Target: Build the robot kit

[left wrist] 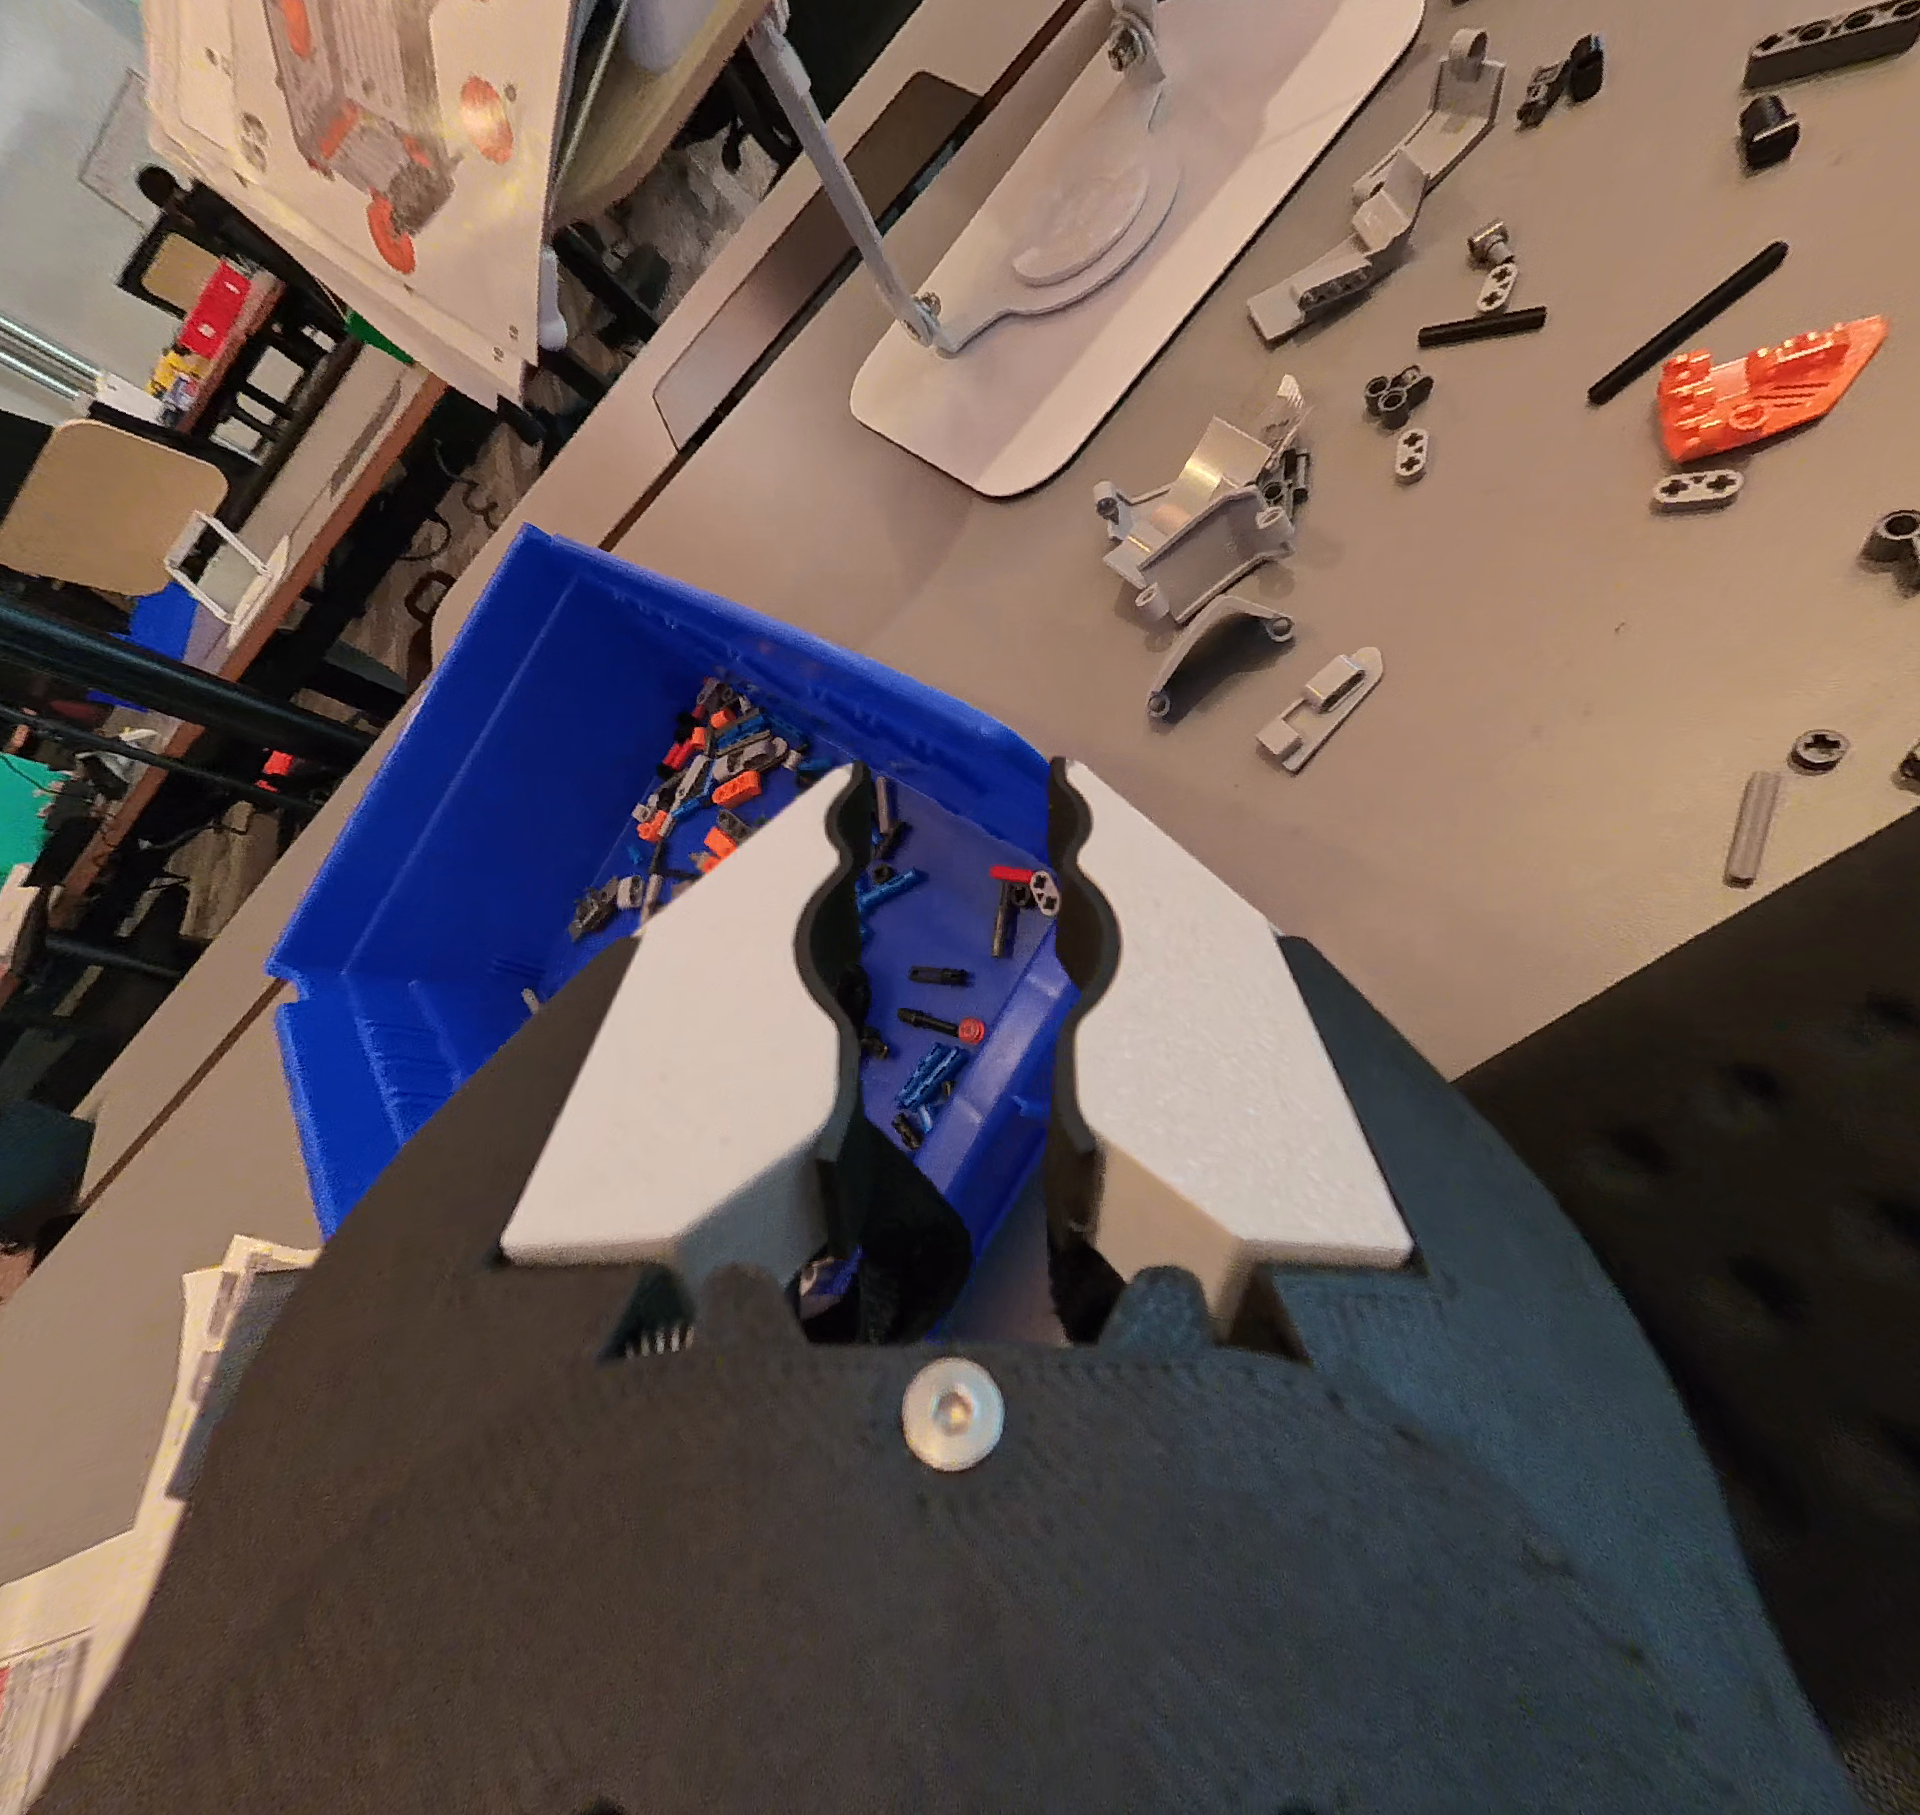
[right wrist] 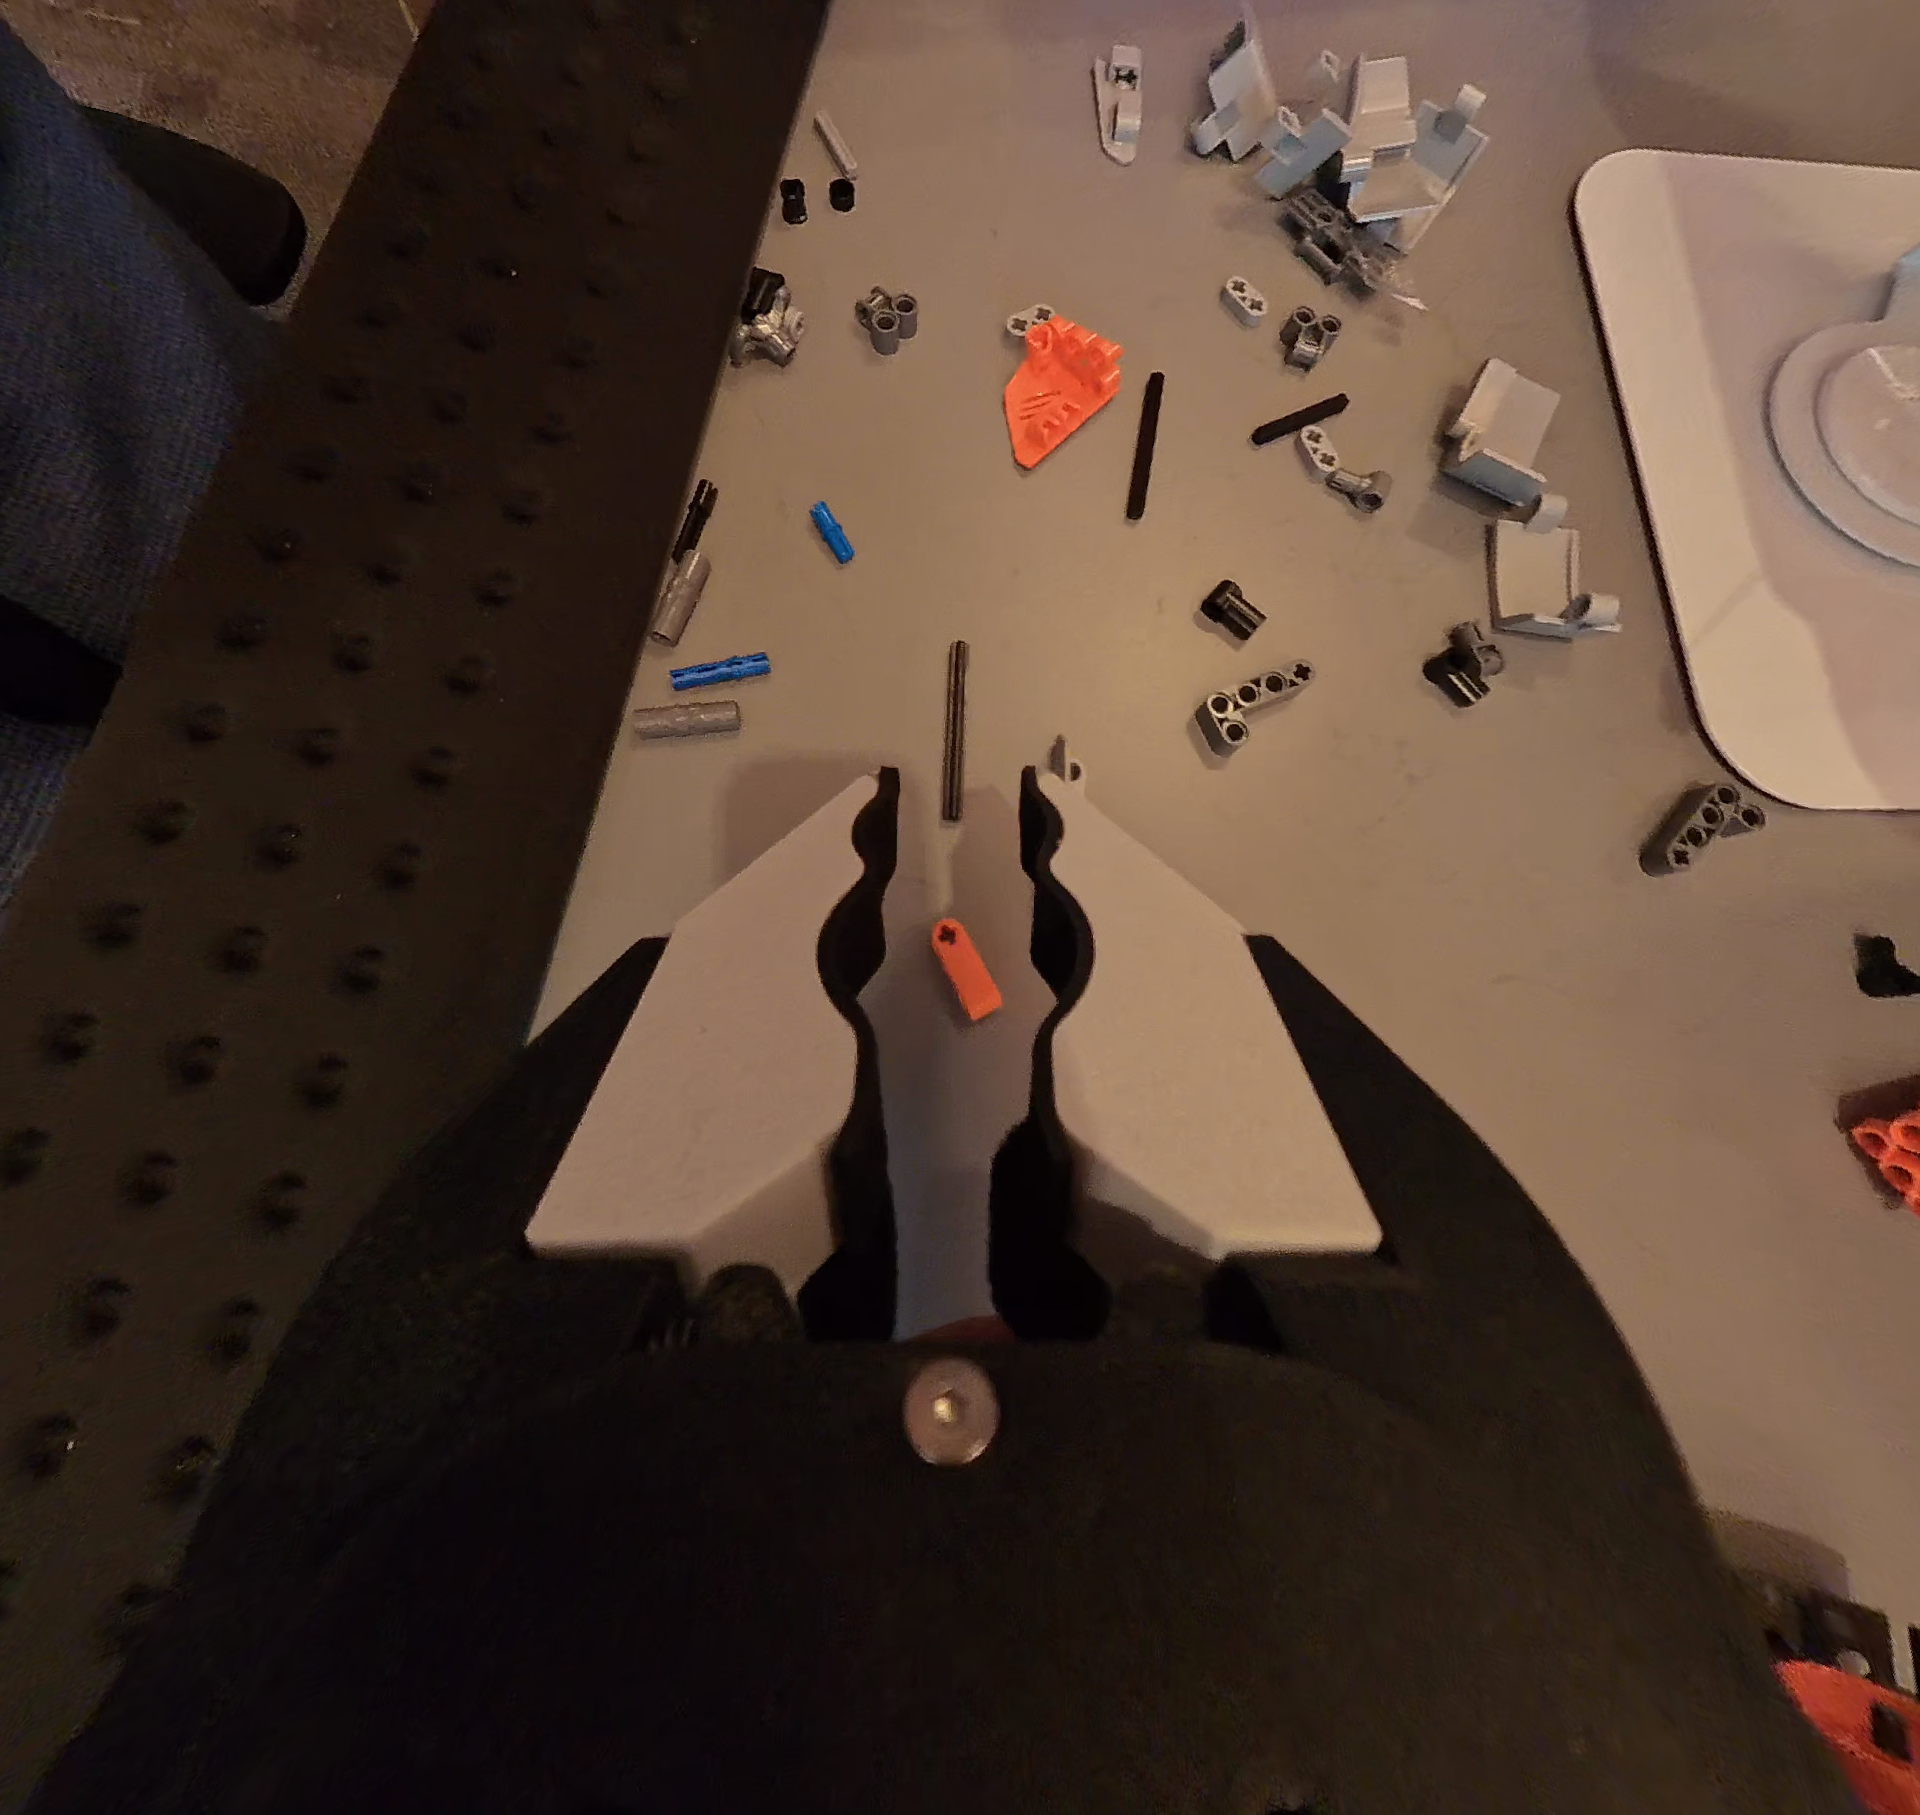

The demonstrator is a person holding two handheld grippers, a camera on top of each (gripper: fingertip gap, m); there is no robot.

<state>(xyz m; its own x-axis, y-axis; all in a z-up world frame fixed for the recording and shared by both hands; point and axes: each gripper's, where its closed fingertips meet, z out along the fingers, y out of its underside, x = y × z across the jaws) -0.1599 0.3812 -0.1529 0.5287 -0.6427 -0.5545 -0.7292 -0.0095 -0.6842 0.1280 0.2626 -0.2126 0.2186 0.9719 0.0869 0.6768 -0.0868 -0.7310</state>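
Note:
My left gripper is open and empty, held above a blue bin that holds several small black, blue, orange and grey construction-toy pieces. My right gripper is open and empty above the grey table. A thin black axle lies just ahead of its tips, its near end between them. A small orange piece lies on the table between the jaws. A small grey piece pokes out at the right fingertip.
Loose toy parts lie scattered: an orange panel, grey panels, blue pins, black axles. A white stand base sits on the table, a black studded strip along its edge, papers nearby. Tip to tip, the grippers are about 30 cm apart. The thin black axle lies around 5 cm away from my right fingertips.

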